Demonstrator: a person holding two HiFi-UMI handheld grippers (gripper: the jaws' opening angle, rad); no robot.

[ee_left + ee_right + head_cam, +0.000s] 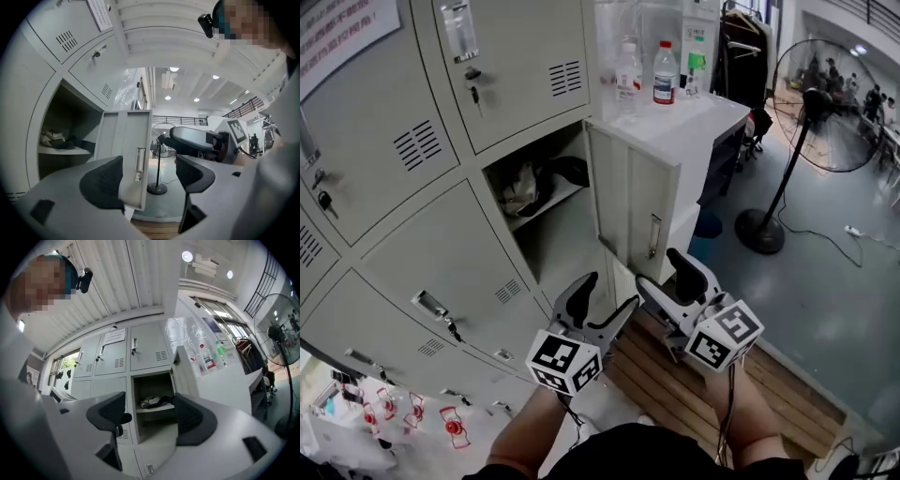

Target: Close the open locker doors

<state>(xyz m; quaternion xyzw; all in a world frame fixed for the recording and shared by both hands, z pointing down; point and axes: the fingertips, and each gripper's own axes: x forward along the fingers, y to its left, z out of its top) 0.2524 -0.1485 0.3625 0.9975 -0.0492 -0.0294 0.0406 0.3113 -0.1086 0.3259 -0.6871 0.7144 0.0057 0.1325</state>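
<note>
Left gripper (pixel 605 298) and right gripper (pixel 662 272) hang side by side low in the head view, both with jaws spread wide and holding nothing, just short of the one open locker door (pixel 633 211). In the left gripper view, that door (pixel 126 154) shows its ribbed inner face and latch between the parted jaws, beyond the pads and not pinched. The right gripper (pixel 150 420) looks straight into the open compartment (pixel 553 234), where a bundle of cloth (pixel 534 187) lies on the shelf. Neighbouring doors (pixel 506 56) appear shut. Behind stand a white bench (pixel 712 122) carrying bottles (pixel 664 73) and a floor fan (pixel 811 103). Judged from this, the approach is in hand; next a gripper must catch the door's free edge and swing it onto its frame.
</note>
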